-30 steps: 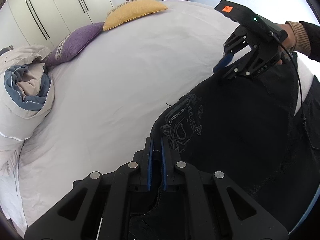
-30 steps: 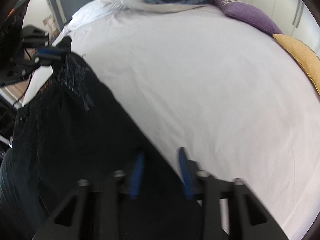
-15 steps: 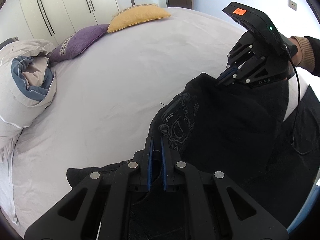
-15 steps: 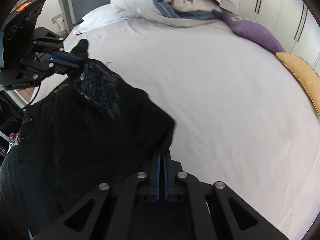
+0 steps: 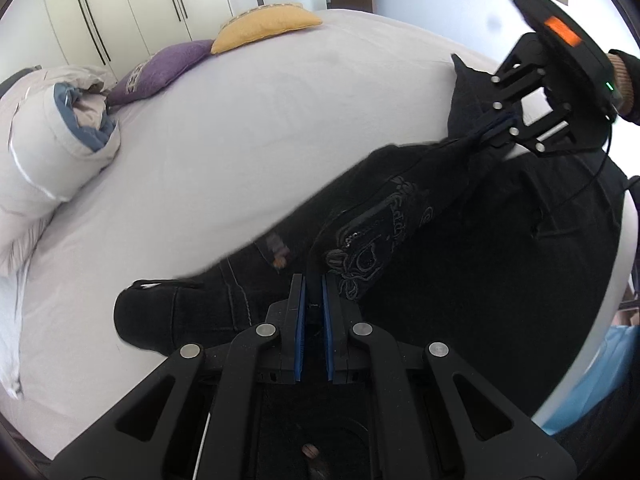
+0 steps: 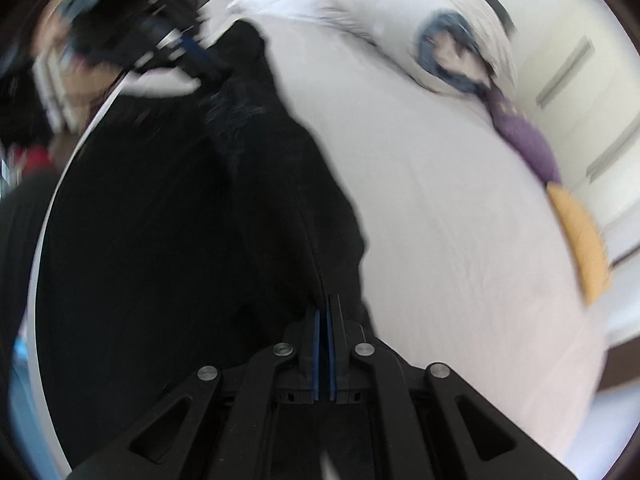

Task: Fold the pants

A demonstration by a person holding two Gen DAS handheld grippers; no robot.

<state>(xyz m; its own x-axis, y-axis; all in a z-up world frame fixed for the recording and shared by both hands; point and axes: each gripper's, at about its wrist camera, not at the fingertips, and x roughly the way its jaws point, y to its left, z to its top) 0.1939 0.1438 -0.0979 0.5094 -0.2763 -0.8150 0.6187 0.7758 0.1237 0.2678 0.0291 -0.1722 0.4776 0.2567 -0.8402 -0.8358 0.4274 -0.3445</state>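
Note:
Black pants (image 5: 460, 248) with embroidered pockets hang stretched between both grippers above a white bed (image 5: 240, 140). My left gripper (image 5: 313, 284) is shut on the waistband near an embroidered pocket (image 5: 372, 236). My right gripper (image 5: 496, 128) is shut on the other end of the waistband, raised at the upper right of the left wrist view. In the blurred right wrist view the right gripper (image 6: 325, 312) pinches the black cloth (image 6: 260, 200), and the left gripper (image 6: 200, 56) shows at the upper left. Part of the pants rests on the bed at the left (image 5: 160, 308).
A rolled white and blue duvet (image 5: 52, 128) lies at the bed's far left. A purple pillow (image 5: 164, 72) and a yellow pillow (image 5: 264, 28) lie at the far edge, before white wardrobe doors (image 5: 120, 8). The bed's near edge (image 5: 616, 272) is at the right.
Both grippers have lifted the waistband and moved apart, stretching the pants out. The right gripper went from open to shut on the cloth a second ago.

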